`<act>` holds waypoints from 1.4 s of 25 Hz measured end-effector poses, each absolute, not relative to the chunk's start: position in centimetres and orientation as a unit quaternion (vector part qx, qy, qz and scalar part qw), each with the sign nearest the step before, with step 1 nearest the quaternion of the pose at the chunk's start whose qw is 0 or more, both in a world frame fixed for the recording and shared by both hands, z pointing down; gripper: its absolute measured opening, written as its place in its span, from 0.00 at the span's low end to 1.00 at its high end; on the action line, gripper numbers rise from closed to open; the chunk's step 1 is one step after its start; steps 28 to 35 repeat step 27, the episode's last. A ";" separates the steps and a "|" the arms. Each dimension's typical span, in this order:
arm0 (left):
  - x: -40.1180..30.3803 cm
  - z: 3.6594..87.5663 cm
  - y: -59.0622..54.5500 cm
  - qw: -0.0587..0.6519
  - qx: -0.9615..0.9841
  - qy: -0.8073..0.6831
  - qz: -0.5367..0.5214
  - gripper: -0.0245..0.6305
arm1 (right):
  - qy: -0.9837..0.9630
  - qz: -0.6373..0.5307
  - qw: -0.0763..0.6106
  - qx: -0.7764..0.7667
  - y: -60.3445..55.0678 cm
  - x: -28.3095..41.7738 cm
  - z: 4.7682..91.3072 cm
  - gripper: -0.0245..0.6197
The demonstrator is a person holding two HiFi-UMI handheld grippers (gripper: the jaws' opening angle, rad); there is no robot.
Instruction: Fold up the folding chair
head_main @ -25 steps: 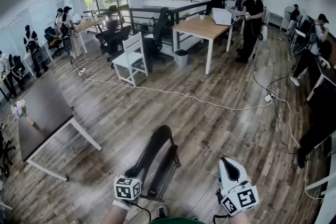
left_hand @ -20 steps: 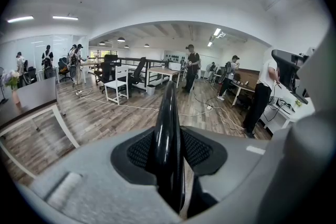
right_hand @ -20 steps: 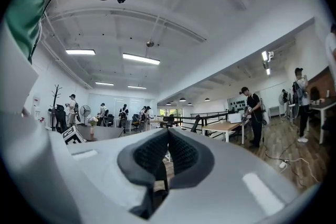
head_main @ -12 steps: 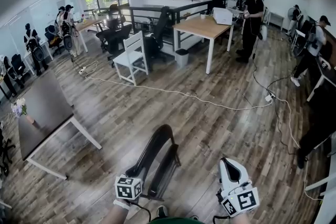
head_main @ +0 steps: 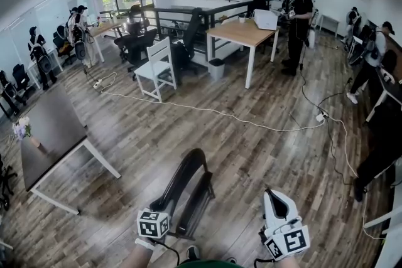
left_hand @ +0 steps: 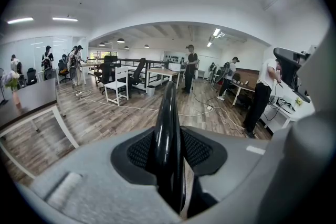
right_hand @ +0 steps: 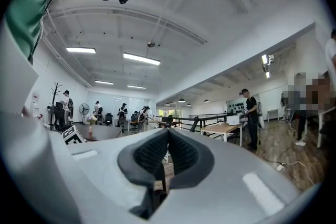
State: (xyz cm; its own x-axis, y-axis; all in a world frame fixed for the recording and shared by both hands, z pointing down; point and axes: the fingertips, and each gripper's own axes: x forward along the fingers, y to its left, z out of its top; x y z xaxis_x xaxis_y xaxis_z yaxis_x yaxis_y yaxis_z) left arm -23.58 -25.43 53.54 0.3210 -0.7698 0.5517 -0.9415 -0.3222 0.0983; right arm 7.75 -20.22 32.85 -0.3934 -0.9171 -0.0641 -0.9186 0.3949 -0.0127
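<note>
The black folding chair (head_main: 187,188) stands on the wood floor just in front of me, its seat and back drawn close together. My left gripper (head_main: 158,216) is shut on the chair's black frame tube (left_hand: 169,134), which runs up between the two dark pads (left_hand: 202,150) in the left gripper view. My right gripper (head_main: 272,195) hangs to the right of the chair, apart from it. Its pads (right_hand: 184,153) meet in the right gripper view, and nothing is between them (right_hand: 167,152).
A dark table (head_main: 53,135) with a small flower vase (head_main: 24,130) stands to the left. Further off are a white chair (head_main: 157,71), a wooden table (head_main: 242,32), black office chairs and several people. A white cable (head_main: 220,113) lies across the floor.
</note>
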 end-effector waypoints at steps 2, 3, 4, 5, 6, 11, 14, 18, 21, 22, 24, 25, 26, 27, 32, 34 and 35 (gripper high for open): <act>-23.6 53.7 -25.4 0.206 0.786 -0.545 0.208 0.25 | 0.835 0.018 0.032 -0.549 -20.1 7.8 32.8 0.04; -23.6 53.7 -25.3 0.206 0.786 -0.545 0.208 0.25 | 0.835 0.020 0.033 -0.549 -20.0 7.7 32.7 0.04; -23.6 53.8 -25.3 0.206 0.785 -0.545 0.208 0.25 | 0.836 0.022 0.033 -0.548 -19.9 7.6 32.7 0.04; -23.7 53.8 -25.2 0.206 0.785 -0.545 0.208 0.25 | 0.836 0.023 0.033 -0.547 -19.8 7.5 32.7 0.04; -23.7 53.8 -25.2 0.206 0.785 -0.545 0.208 0.25 | 0.836 0.023 0.033 -0.547 -19.8 7.4 32.7 0.04; -23.7 54.0 -25.5 0.205 0.785 -0.546 0.208 0.25 | 0.838 0.019 0.037 -0.545 -20.1 7.5 32.8 0.04; -23.8 53.8 -25.7 0.206 0.785 -0.546 0.208 0.25 | 0.838 0.017 0.040 -0.544 -20.3 7.5 32.7 0.04; -23.9 53.9 -25.6 0.207 0.786 -0.544 0.207 0.25 | 0.837 0.015 0.038 -0.546 -20.5 7.1 32.9 0.04; -23.8 53.8 -25.5 0.206 0.789 -0.541 0.208 0.25 | 0.836 0.014 0.033 -0.547 -20.6 6.9 33.3 0.04; -23.8 53.8 -25.5 0.205 0.790 -0.539 0.208 0.25 | 0.837 0.014 0.030 -0.547 -20.6 6.8 33.5 0.04; -23.8 53.8 -25.6 0.203 0.791 -0.537 0.209 0.25 | 0.837 0.013 0.026 -0.546 -20.8 6.4 33.8 0.04; -23.9 53.7 -25.6 0.202 0.792 -0.536 0.209 0.25 | 0.837 0.012 0.024 -0.547 -20.8 6.3 33.9 0.04; -23.9 53.7 -25.7 0.202 0.793 -0.536 0.209 0.25 | 0.837 0.011 0.024 -0.547 -20.9 6.2 33.9 0.04; -23.9 53.6 -25.8 0.201 0.793 -0.535 0.210 0.25 | 0.836 0.010 0.023 -0.548 -20.9 6.1 34.0 0.04; -23.9 53.6 -25.8 0.201 0.793 -0.535 0.210 0.25 | 0.836 0.010 0.023 -0.548 -20.9 6.1 34.0 0.04; -23.9 53.6 -25.8 0.201 0.793 -0.535 0.210 0.25 | 0.836 0.010 0.023 -0.548 -20.9 6.1 34.0 0.04; -23.9 53.6 -25.8 0.201 0.793 -0.535 0.210 0.25 | 0.836 0.010 0.023 -0.548 -20.9 6.1 34.0 0.04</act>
